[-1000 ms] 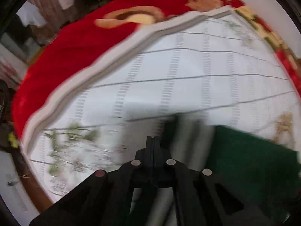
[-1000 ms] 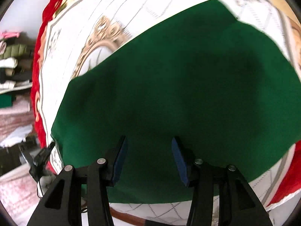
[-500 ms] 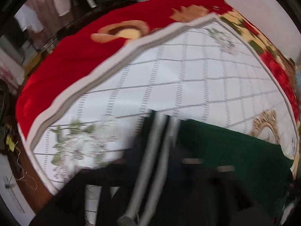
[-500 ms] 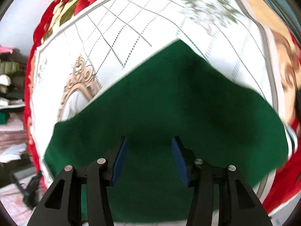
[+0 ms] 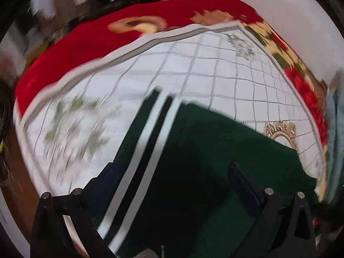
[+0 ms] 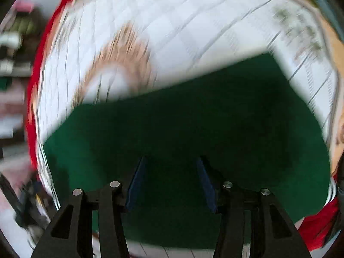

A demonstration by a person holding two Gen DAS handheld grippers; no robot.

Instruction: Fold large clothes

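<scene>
A dark green garment (image 5: 215,161) lies flat on a white checked bedspread (image 5: 204,68). It has a band of white and black stripes (image 5: 148,150) along its left edge in the left wrist view. My left gripper (image 5: 172,169) is wide open above the garment, holding nothing. In the right wrist view the green garment (image 6: 193,118) fills the lower half of the frame. My right gripper (image 6: 171,161) is open above it and empty. Both views are motion-blurred.
The bedspread has a red floral border (image 5: 86,43) and a gold ornament (image 5: 281,133) just beyond the garment. Clutter stands off the bed's far side (image 5: 64,4). In the right wrist view, piled clothes (image 6: 13,43) sit at the left.
My left gripper was shut on the striped edge of the garment and has opened wide, letting it go. The garment now lies flat. My right gripper stayed open and swung over the garment.
</scene>
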